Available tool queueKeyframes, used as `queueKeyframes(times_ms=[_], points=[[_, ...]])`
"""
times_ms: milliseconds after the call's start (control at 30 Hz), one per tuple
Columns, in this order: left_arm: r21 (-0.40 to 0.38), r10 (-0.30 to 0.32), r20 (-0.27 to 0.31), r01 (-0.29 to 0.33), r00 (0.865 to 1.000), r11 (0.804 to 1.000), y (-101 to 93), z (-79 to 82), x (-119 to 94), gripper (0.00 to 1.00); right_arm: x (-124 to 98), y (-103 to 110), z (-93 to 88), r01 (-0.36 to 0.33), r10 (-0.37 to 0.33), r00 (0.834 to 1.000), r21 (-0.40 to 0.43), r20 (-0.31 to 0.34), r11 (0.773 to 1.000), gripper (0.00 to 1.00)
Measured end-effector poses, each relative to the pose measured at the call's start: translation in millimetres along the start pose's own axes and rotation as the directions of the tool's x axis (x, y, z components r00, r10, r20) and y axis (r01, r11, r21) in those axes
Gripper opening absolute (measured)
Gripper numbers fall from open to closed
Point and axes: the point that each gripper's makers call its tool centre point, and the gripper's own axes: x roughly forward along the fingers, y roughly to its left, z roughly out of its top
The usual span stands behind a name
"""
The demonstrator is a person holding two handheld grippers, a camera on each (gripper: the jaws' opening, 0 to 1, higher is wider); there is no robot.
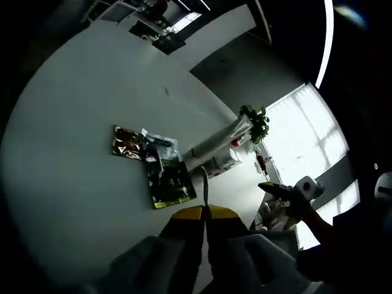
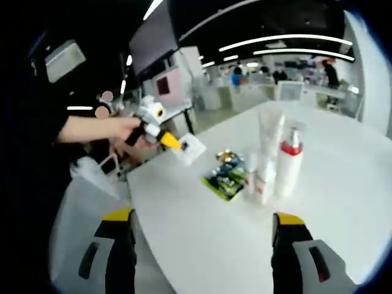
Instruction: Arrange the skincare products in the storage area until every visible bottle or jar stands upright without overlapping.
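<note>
Progress: looks largely done for the upright items. In the right gripper view a tall white tube [image 2: 270,131], a white bottle with a red cap [image 2: 289,164] and one or two small white bottles [image 2: 260,179] stand upright in a close cluster ahead of the right tongs [image 2: 202,236], a little toward the right jaw.
Left to do: flat sachets [image 2: 225,174] lie on the counter [image 2: 202,226] just beside the cluster, and appear to overlap. Whether they count as targets can't be judged.
Same group, left gripper view: sachets [image 1: 160,166] ahead of the left tongs [image 1: 204,215], white containers [image 1: 215,147] just past them.
Right tongs: jaws spread wide, nothing between them, touching nothing, well short of the products.
Left tongs: yellow-tipped jaws pressed close together. In the right gripper view, the left tongs [image 2: 184,146] grip a small white packet [image 2: 191,149], held off beyond the counter's edge, apart from the cluster.
Likely next: packet probably belongs with the group.
</note>
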Motion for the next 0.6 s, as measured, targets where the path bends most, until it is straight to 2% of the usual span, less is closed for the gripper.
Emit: queueKeyframes(times_ms=[233, 467, 600], points=[[-0.021, 0.022, -0.010, -0.022, 1.000, 1.000, 21.0, 3.6, 6.3, 0.06, 5.8, -0.7, -9.9, -0.004, 0.004, 0.999, 0.013, -0.036, 1.000, 0.99], [-0.073, 0.034, -0.016, -0.035, 0.999, 0.997, 46.1, 6.2, 16.4, 0.06, 10.0, -3.2, -9.3, -0.005, 0.006, 1.000, 0.029, -0.029, 1.000, 0.99], [-0.092, 0.042, -0.028, -0.045, 0.999, 0.995, 57.0, 6.4, 19.9, 0.06, 12.7, -9.1, -15.6, 0.007, -0.006, 0.998, 0.033, -0.057, 0.999, 0.99]])
